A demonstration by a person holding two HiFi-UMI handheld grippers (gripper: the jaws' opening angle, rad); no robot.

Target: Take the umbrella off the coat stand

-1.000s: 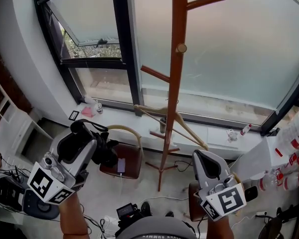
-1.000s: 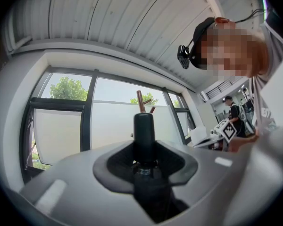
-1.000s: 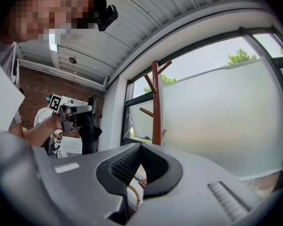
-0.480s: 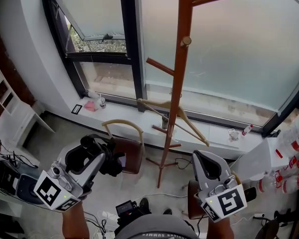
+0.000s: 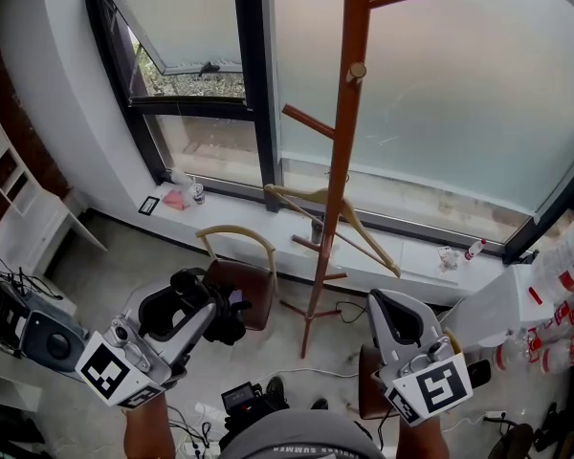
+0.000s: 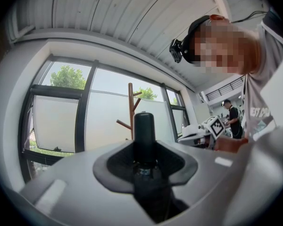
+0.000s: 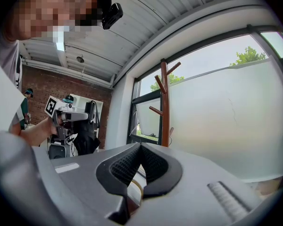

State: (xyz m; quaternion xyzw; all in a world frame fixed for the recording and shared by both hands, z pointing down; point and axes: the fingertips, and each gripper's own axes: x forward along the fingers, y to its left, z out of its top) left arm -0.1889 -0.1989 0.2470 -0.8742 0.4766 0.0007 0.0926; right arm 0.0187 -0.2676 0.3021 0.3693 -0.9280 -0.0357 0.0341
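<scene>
Gripping black umbrella (image 6: 144, 132), left tongs (image 5: 195, 300) hiding most of it, right tongs (image 7: 140, 149) closed, empty

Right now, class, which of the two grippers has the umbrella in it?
The left gripper: its jaws are clamped on the black folded umbrella, while the right gripper is shut on nothing.

floor (image 5: 124, 266): coat stand (image 5: 340, 161) and brown chair (image 5: 241, 293) are stood on it; cables (image 5: 306, 376) are strewn beside | window ledge (image 5: 239, 213): pink item (image 5: 175, 200) and small bottle (image 5: 471, 249) are laid there
</scene>
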